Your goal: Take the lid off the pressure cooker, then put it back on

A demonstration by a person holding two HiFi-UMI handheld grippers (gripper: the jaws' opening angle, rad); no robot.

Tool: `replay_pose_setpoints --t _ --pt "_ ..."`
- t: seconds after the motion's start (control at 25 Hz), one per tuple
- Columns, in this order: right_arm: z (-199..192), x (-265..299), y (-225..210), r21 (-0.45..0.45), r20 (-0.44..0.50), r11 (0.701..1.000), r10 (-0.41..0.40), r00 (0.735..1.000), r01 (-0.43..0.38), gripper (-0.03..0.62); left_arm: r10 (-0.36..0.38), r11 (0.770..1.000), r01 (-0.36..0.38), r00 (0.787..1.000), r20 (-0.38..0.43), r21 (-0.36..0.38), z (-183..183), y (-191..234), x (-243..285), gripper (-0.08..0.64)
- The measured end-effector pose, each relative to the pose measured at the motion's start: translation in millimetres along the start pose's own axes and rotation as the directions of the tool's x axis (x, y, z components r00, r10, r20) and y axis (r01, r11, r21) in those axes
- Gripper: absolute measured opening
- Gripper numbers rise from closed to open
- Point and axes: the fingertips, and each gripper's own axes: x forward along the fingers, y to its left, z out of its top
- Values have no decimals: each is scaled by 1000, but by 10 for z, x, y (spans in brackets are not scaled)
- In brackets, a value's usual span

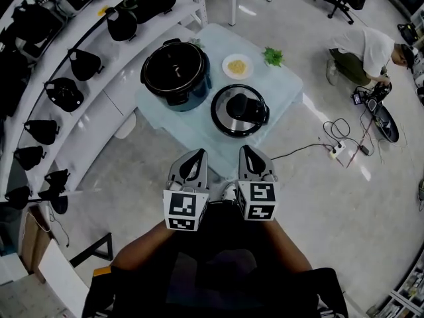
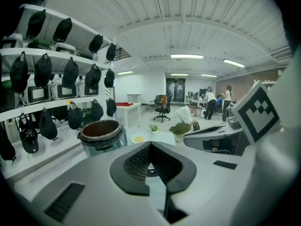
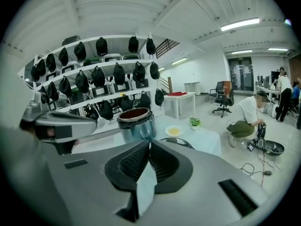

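Closest to the head camera, the left claw (image 1: 194, 156) and right claw (image 1: 248, 152) sit side by side off the counter's (image 1: 285, 85) near corner. Each is clenched on nothing, its pads meeting at the tips in its own view. The lid (image 1: 240, 110) lies flat by the near edge, off the open pot (image 1: 175, 73), which stands just beside it toward the left edge. The lid's black handle (image 1: 252, 108) runs toward the right edge. Only the head view shows the lid whole: the right gripper view catches just an arc of its rim (image 3: 181, 142), and the left gripper view shows the pot (image 2: 101, 133), not the lid. A plate (image 1: 237, 65) and a small plant (image 1: 272, 56) sit by the far edge.
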Motion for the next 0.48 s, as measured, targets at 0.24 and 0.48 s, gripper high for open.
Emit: replay_pose_setpoints --t 0.24,0.48 --pt "-4 292 -39 19 -29 999 -32 999 32 25 -47 999 47 999 -20 -14 -39 181 296 6" --pt "68 713 -119 43 -62 996 -77 995 80 106 -113 994 113 993 -28 0 54 419 702 6"
